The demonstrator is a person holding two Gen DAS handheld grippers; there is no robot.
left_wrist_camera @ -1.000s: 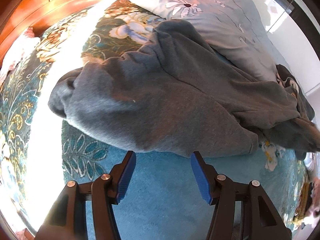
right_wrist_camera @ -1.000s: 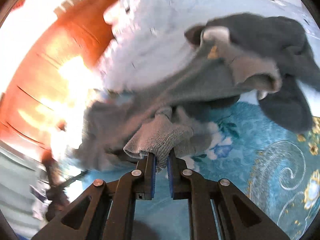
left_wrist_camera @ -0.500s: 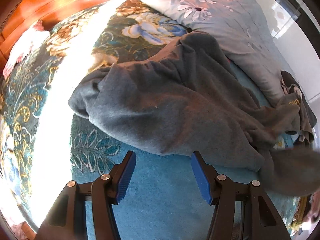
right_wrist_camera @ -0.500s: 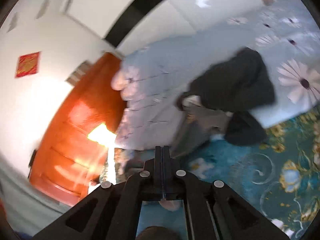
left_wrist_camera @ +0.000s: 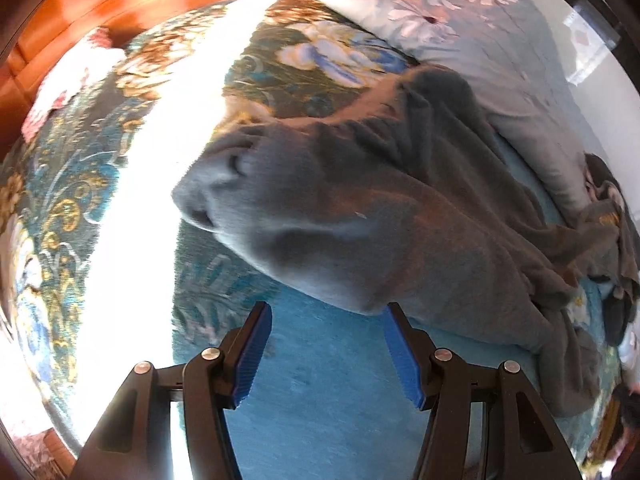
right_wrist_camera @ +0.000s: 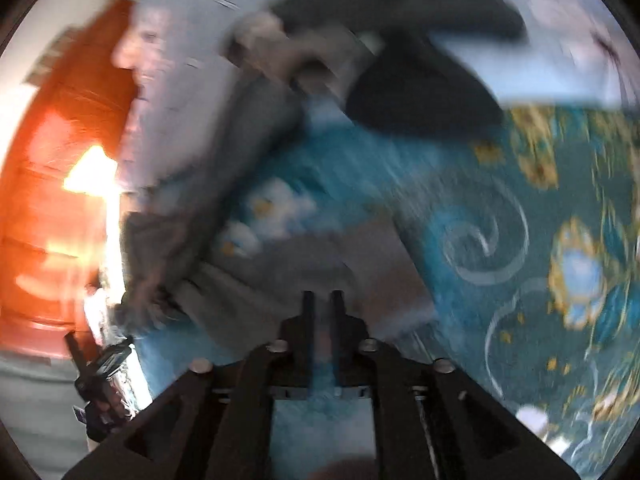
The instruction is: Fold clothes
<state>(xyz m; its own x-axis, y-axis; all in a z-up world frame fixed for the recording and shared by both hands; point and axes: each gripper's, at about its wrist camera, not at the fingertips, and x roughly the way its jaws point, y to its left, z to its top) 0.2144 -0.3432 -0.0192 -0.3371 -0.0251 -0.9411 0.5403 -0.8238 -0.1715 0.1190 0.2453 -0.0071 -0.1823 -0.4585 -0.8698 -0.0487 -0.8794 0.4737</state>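
Observation:
A grey sweatshirt [left_wrist_camera: 380, 208] lies bunched across the teal floral bedspread [left_wrist_camera: 320, 380]. My left gripper [left_wrist_camera: 326, 320] is open and empty, its blue pads just short of the garment's near edge. In the blurred right wrist view the same grey garment [right_wrist_camera: 240, 280] lies at the left and just ahead of my right gripper [right_wrist_camera: 322, 300]. Its fingers stand nearly closed with a narrow gap. I cannot tell whether cloth is between them. A dark garment [right_wrist_camera: 420, 92] lies further back.
A pale blue daisy-print quilt [left_wrist_camera: 500, 60] is heaped at the back right. An orange wooden headboard [left_wrist_camera: 120, 8] runs along the far left. A strong band of sunlight [left_wrist_camera: 132, 240] washes out part of the bedspread. Dark clothes [left_wrist_camera: 612, 208] lie at the right edge.
The grey sweatshirt has been dragged toward my left gripper and bulges up at its left end. My right gripper swung up, then back down over the bed, moving fast.

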